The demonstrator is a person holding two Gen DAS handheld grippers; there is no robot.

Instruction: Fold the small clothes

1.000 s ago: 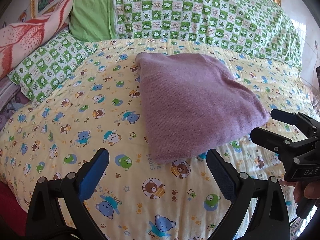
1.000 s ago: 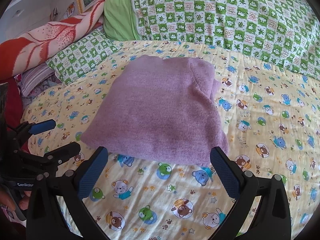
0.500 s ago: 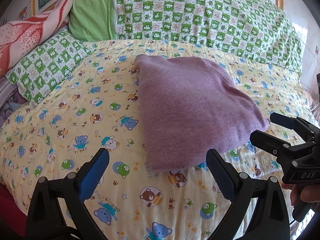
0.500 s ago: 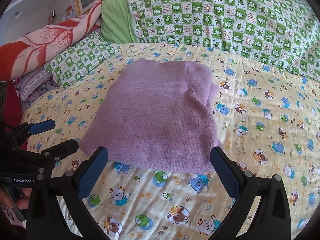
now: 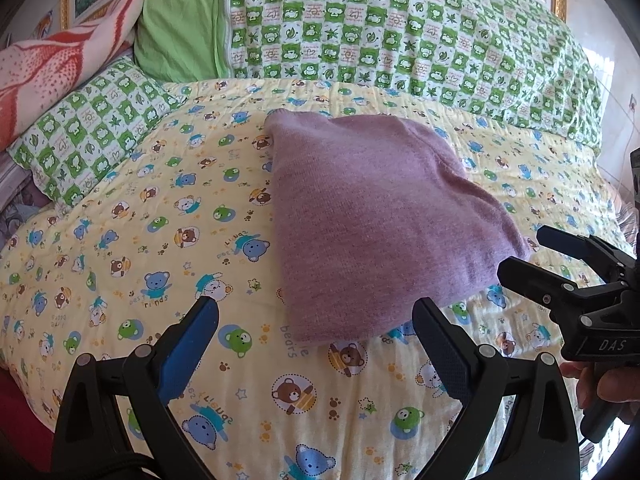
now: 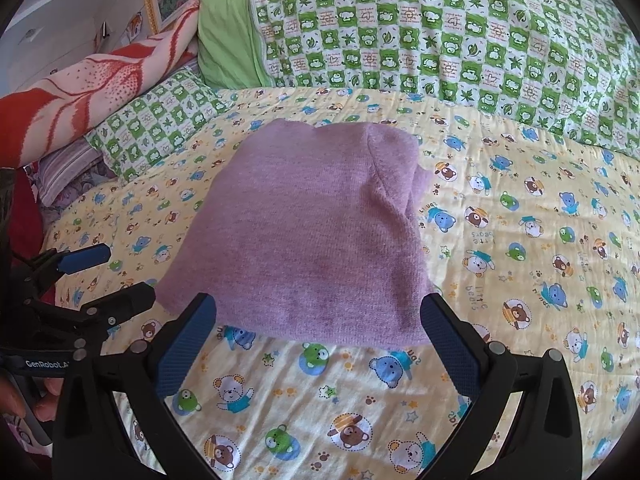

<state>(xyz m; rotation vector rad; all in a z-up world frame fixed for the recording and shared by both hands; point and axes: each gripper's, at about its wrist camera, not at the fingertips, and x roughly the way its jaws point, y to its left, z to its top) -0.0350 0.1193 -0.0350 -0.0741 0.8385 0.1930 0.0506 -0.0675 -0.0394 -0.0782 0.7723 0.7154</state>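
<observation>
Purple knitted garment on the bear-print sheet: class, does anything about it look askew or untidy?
The purple knitted garment lies folded, but layers poke out unevenly along its right edge, with a ridge running down near that side. Both the left gripper and the right gripper are open, clear of it.

You get bright, even daylight on the bed (image 5: pixel 120 240); shadows around it stay soft; both pictures are sharp; fisheye bending curves its edges, and the corners go black.
</observation>
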